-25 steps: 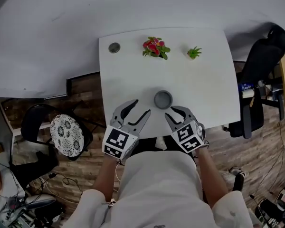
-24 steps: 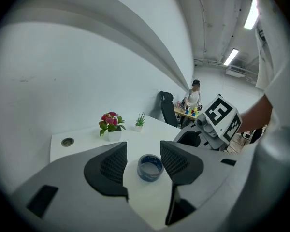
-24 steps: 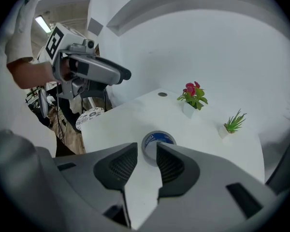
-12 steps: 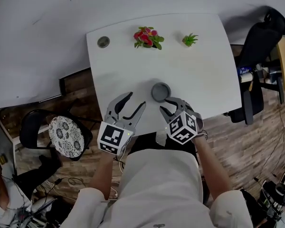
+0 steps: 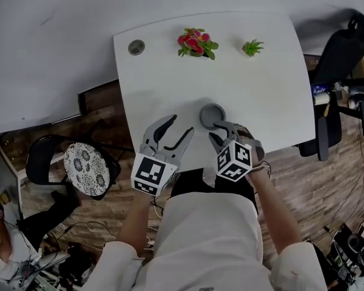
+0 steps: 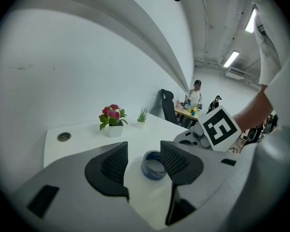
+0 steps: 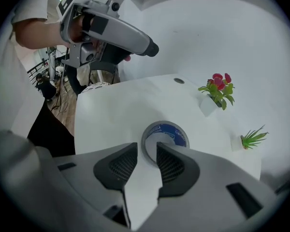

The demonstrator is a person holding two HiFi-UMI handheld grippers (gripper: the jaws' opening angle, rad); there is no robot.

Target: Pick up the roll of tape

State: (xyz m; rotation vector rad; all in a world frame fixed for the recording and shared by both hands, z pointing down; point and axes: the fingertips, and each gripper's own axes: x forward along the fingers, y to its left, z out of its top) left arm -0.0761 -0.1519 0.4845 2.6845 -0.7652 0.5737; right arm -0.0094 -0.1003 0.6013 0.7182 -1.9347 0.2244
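The right gripper's [image 7: 146,151] ribbed pads [image 7: 173,166] stand only a little apart, clamped on nothing; in the right gripper view the near wall of the roll of tape [image 7: 170,129] shows in the narrow gap at their tips, one jaw outside the ring and the other over its hollow; whether either pad touches the roll cannot be told. From the head view the right gripper [image 5: 218,131] points away from the person, its tips at the roll's [image 5: 204,115] near edge; the marker cube sits behind the jaws, over the table's near edge.

The left gripper's [image 6: 144,149] pads [image 6: 113,166] stand wide apart with nothing between them; the roll [image 6: 152,166] lies beyond the tips, seen through the gap, its blue-printed core facing up. In the head view the left gripper [image 5: 179,126] is over the near part of the table, to the left of the roll and apart from it.

The roll lies flat on the white table [image 5: 261,90], near the middle of its near half. At the far edge stand a pot of pink flowers [image 5: 196,43] and a small green plant [image 5: 252,47], well apart from the roll; a round cable grommet [image 5: 136,47] sits in the far left corner. A black office chair [image 5: 346,59] stands to the right of the table; a patterned round stool [image 5: 88,170] stands on the wooden floor to the left.
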